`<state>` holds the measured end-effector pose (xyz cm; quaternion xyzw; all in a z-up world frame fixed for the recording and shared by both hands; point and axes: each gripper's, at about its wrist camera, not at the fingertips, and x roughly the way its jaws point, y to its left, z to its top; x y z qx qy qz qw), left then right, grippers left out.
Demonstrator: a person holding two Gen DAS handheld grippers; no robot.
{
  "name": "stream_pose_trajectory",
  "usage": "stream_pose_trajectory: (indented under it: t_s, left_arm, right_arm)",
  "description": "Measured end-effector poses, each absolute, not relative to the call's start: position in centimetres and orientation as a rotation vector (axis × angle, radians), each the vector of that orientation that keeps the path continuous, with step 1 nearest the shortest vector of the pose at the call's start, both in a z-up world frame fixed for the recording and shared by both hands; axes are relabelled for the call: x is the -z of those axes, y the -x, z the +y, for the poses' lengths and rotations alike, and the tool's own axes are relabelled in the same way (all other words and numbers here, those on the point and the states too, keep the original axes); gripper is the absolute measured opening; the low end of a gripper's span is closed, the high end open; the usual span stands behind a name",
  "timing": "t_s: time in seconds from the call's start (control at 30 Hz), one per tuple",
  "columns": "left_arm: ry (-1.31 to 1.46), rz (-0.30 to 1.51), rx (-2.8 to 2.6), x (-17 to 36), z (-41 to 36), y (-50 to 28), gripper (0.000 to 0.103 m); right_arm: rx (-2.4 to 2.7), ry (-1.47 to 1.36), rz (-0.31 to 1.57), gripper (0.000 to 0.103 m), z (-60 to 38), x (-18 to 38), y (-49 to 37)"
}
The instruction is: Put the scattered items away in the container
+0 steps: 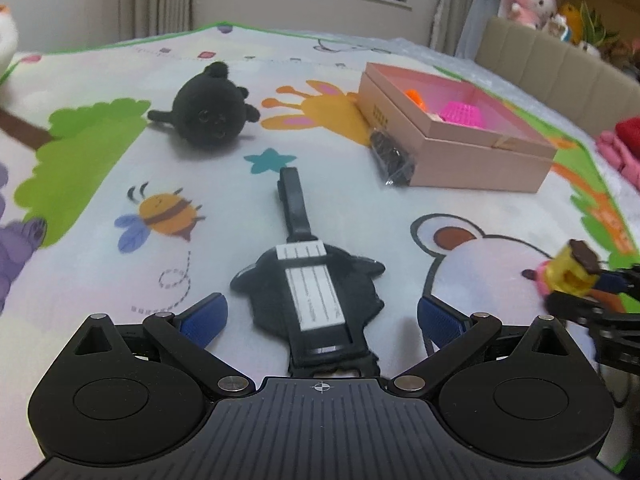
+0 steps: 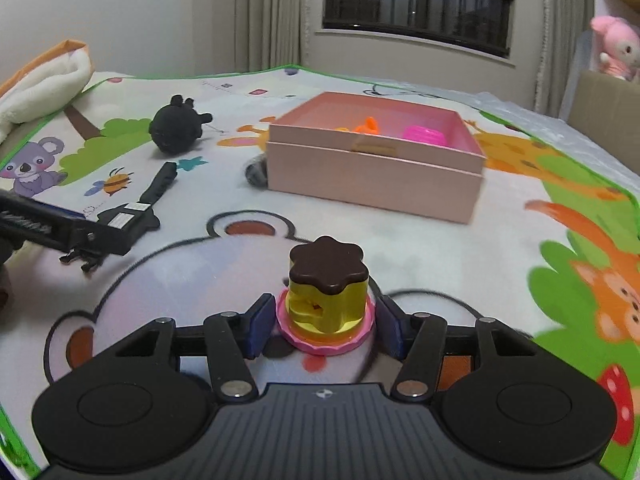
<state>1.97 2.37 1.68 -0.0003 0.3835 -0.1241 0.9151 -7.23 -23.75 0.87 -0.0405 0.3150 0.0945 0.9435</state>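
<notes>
One pink box holds two toys (orange, pink). The left claw gapes wide around one black tag; the right claw pinches one toy cake.

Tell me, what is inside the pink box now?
Inside the pink box I see an orange toy and a bright pink item. The front wall covers their lower parts and the box floor.

The box is sitting toward the far side of the mat, holding two small toys. A wrapped packet is lying against its left wall, the plush ball is resting farther left, and the luggage tag and the toy cake are lying nearer than the box.
</notes>
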Motion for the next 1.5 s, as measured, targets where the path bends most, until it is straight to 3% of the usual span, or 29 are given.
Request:
stream_pose_trajectory:
  t_s: [0.23,0.33,0.6,1.0,1.37,1.5]
  left_arm:
    - [-0.072,0.783,0.24,-1.2,1.5,-3.0,0.102]
    - [-0.104,0.764,0.247,-1.3,1.2,-2.7,0.089]
    - [-0.124,0.729,0.292,-2.4,0.4,-1.2,0.089]
    - [-0.125,0.536,0.452,-7.5,-4.6,1.4,0.089]
    - [-0.131,0.346,0.522,-12.8,-9.5,-8.2,0.089]
    - [-0.042,0.398,0.597,-13.9,-10.2,-14.6,0.094]
  right_arm:
    - [-0.197,0.081,0.63,0.055,-23.3,-0.8,7.5]
    - [-0.207,0.079,0.628,0.055,-23.1,-0.8,7.8]
    - [-0.209,0.095,0.62,0.055,-23.0,-1.4,8.4]
    - [-0.206,0.137,0.548,0.055,-25.5,-4.5,8.9]
    - [-0.18,0.059,0.408,0.055,-30.5,-10.9,0.0]
    - [-0.219,0.02,0.417,0.059,-31.9,-12.3,-6.6]
